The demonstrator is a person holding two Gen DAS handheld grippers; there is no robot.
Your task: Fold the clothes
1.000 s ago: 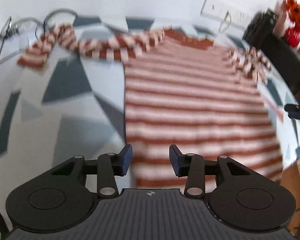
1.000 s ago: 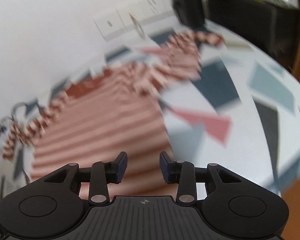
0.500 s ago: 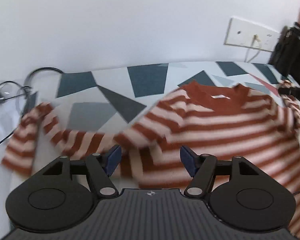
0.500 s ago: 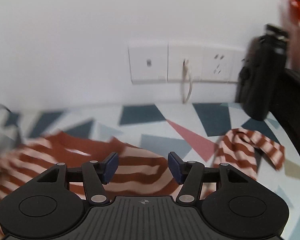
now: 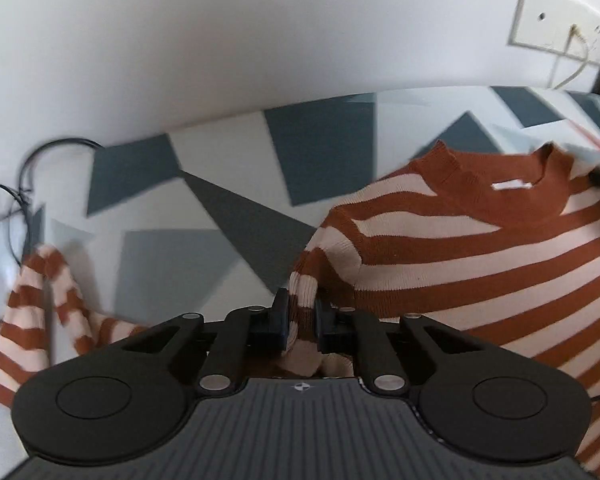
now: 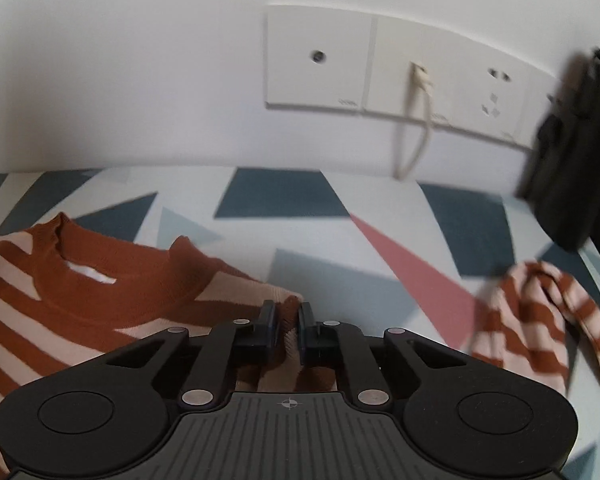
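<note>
- The left gripper [image 5: 301,316] points steeply down and away. Its jaws have just been closing and now pinch a fold of the striped sweater [image 5: 480,264] at its left shoulder.
- The right gripper [image 6: 286,322] also tilts down. Its jaws have just been closing and now clamp the sweater's right shoulder edge.
</note>
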